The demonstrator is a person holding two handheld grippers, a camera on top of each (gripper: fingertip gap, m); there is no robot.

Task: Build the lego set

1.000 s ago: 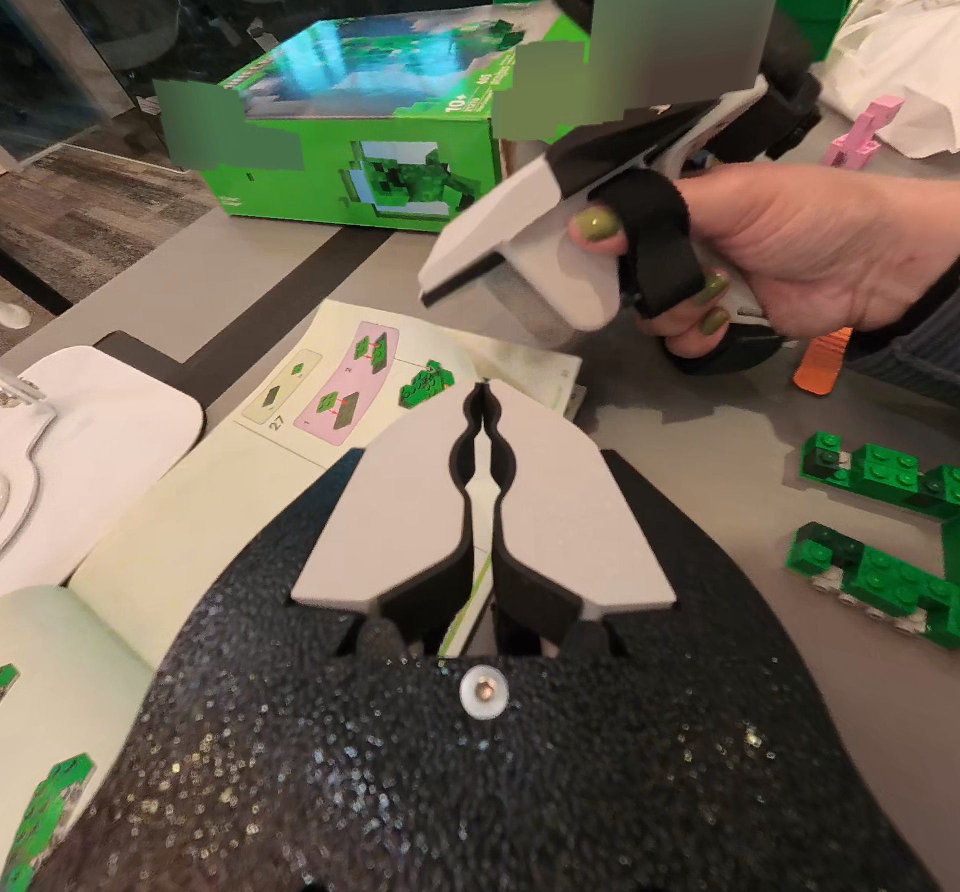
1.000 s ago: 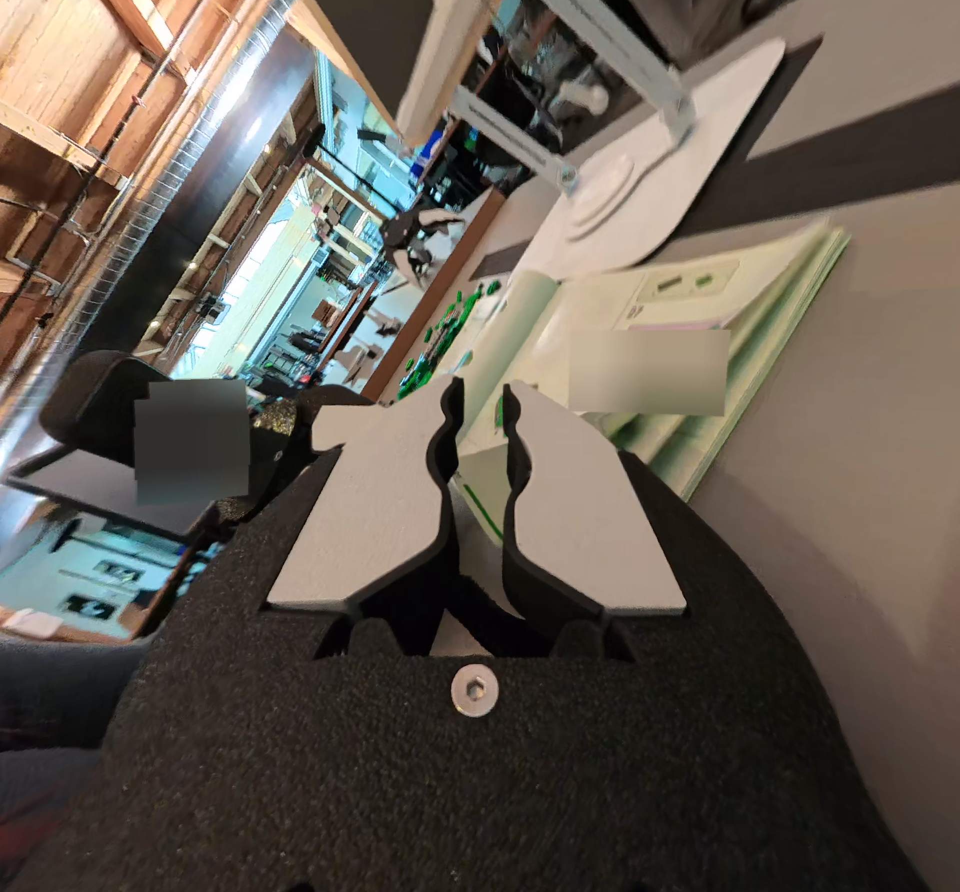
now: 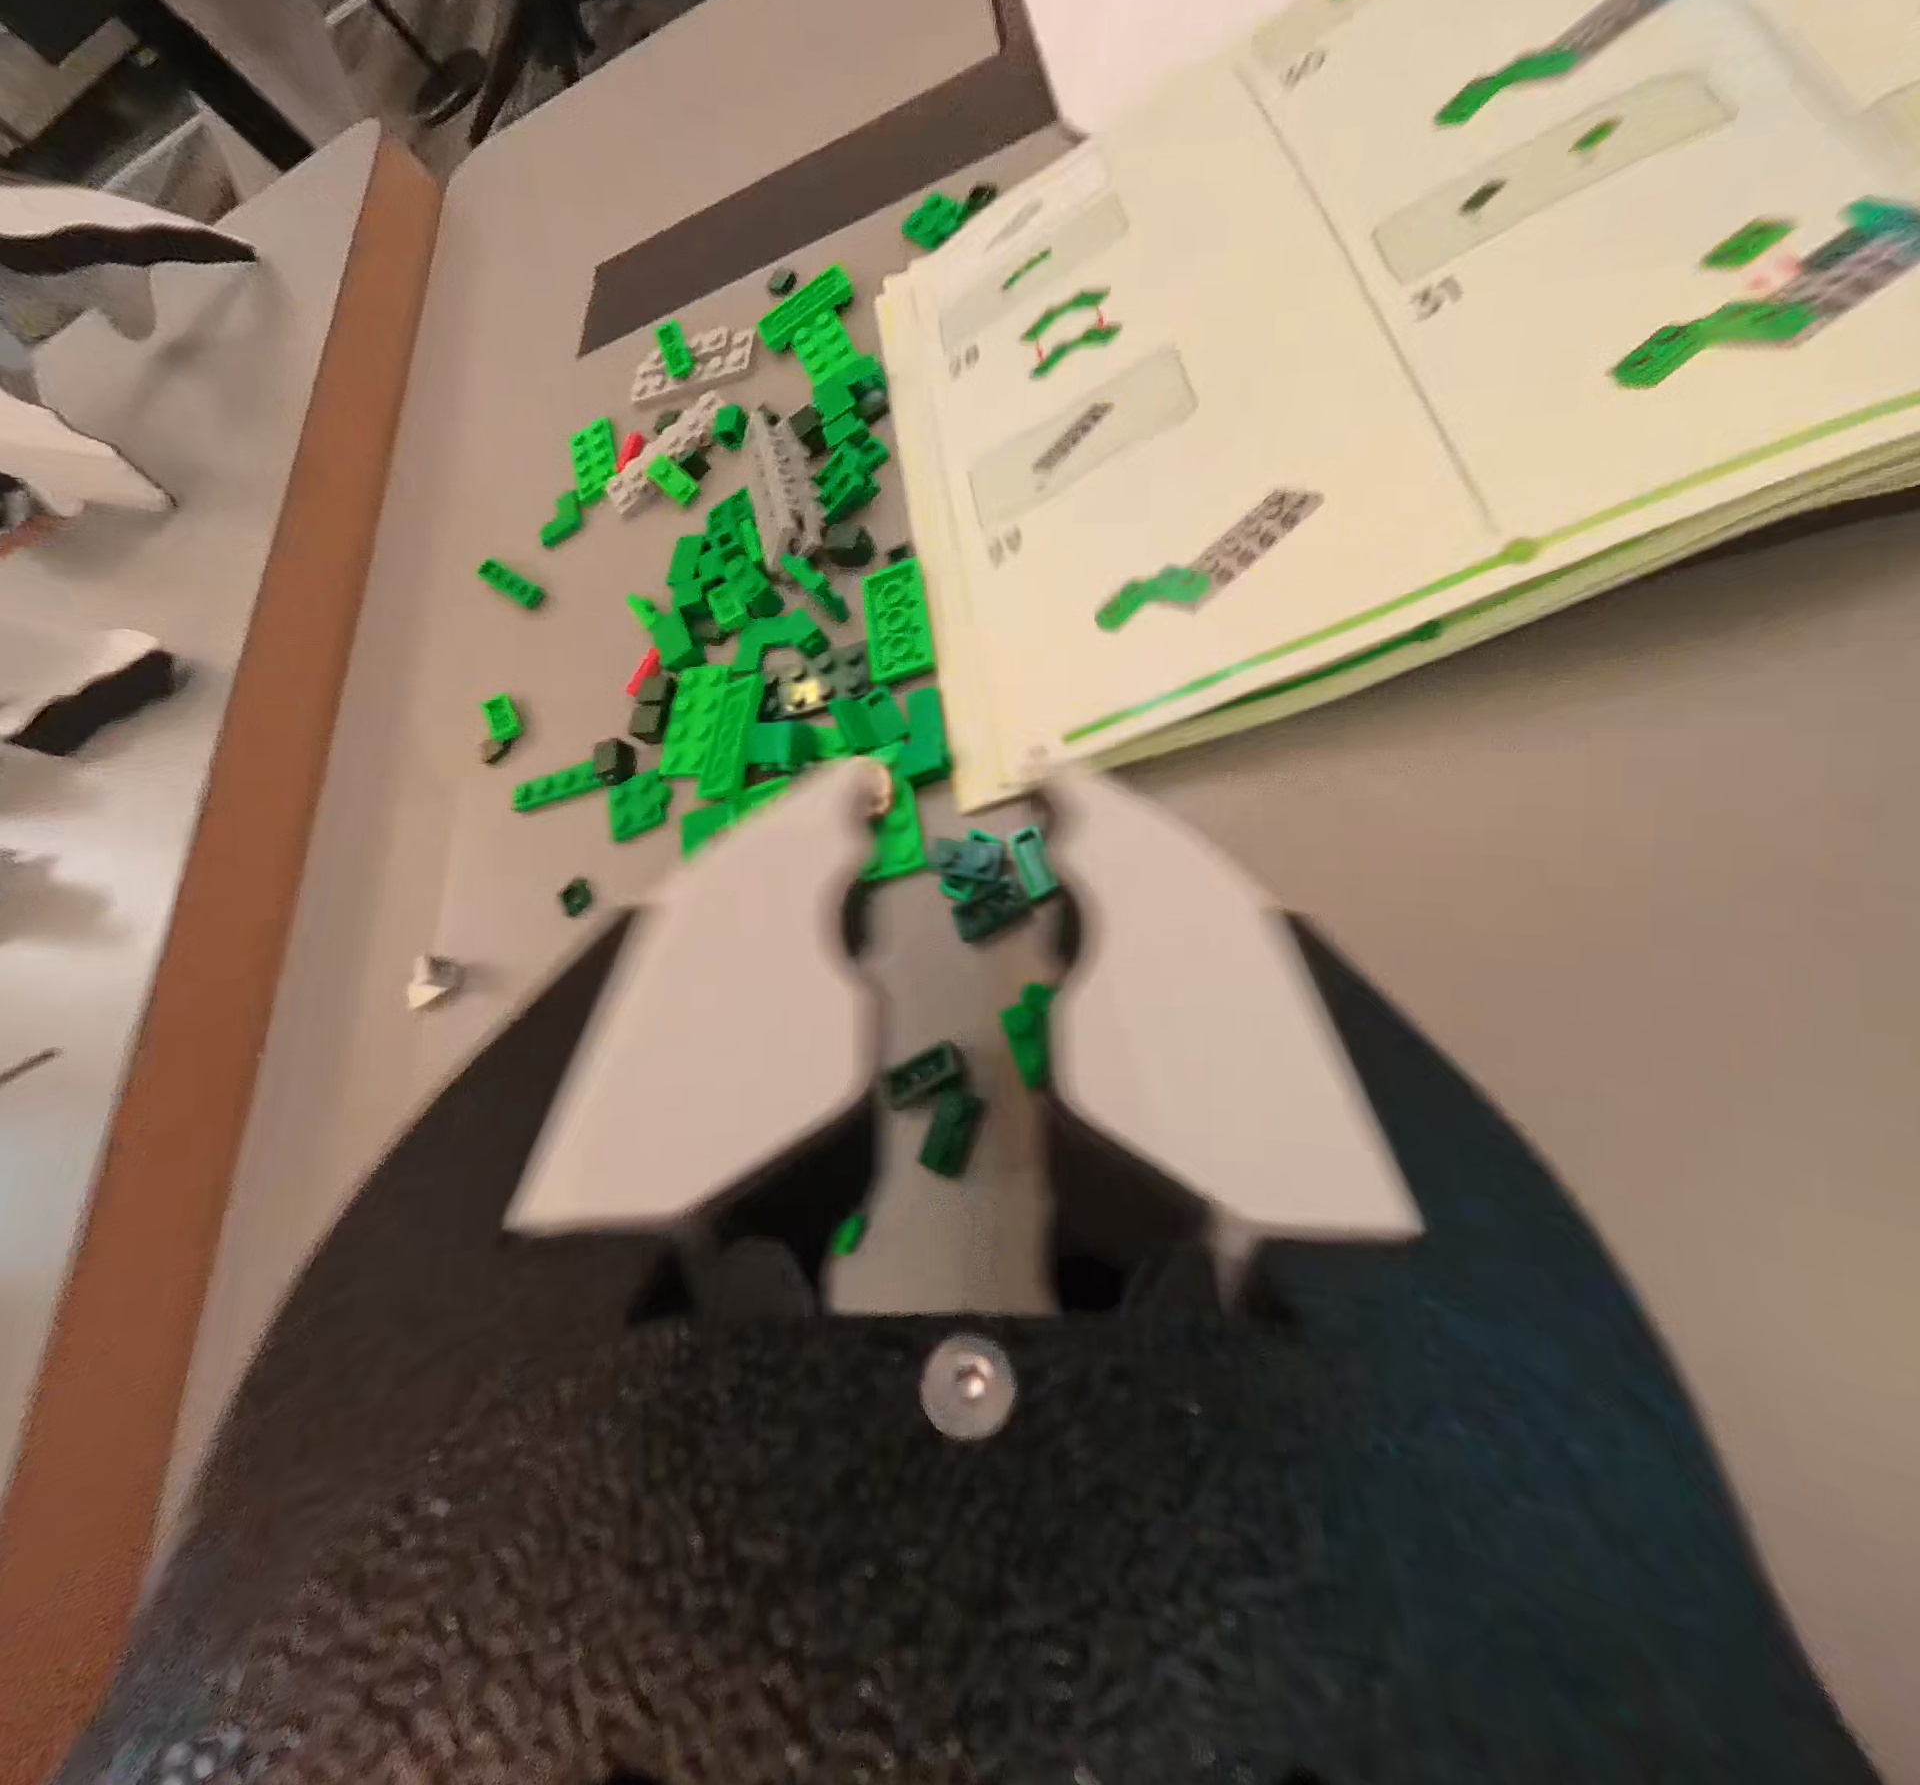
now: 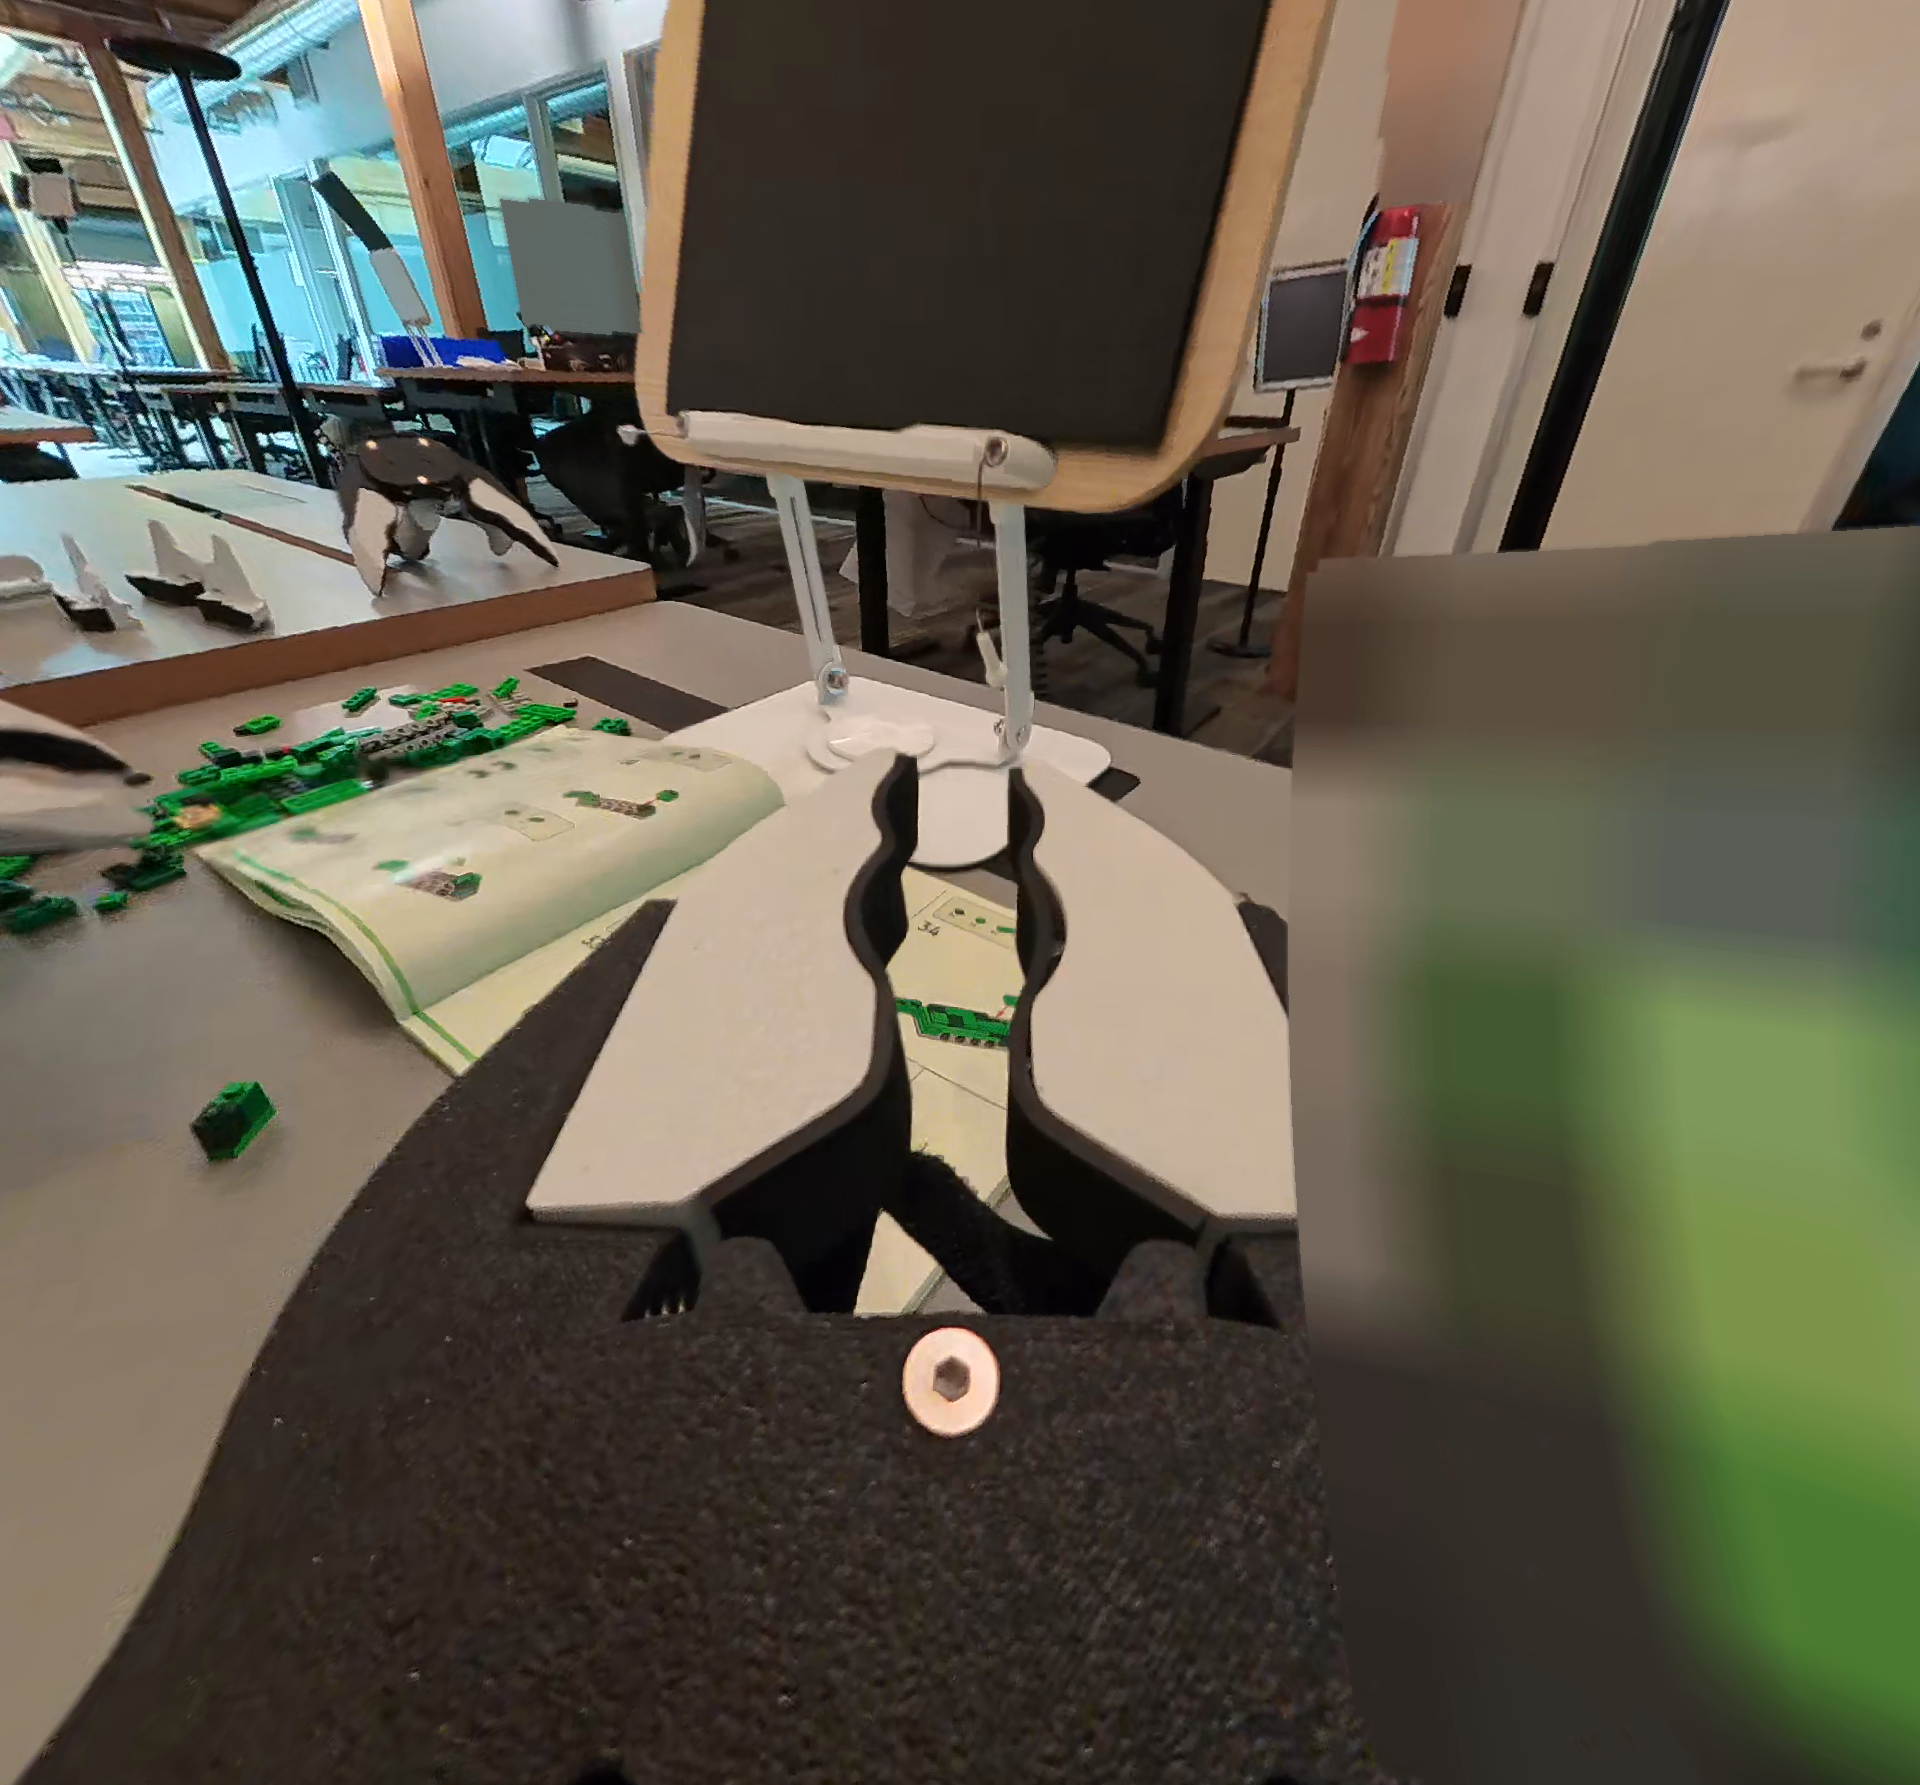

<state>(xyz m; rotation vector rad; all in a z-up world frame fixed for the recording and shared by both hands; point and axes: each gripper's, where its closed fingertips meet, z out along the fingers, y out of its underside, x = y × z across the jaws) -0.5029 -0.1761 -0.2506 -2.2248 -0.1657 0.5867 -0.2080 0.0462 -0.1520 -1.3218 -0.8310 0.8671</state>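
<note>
Tongs (image 3: 961, 800) agape above loose bricks (image 3: 748, 592)

Loose green and grey lego bricks (image 3: 748, 582) lie scattered beside the open instruction booklet (image 3: 1351, 405).

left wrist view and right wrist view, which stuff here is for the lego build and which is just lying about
For the build:
loose brick pile
open instruction booklet
single dark green brick
left claw, open above small dark green pieces
right claw, open, empty

Lying about:
tilted dark board on a white stand
spare claw on the next table
</note>
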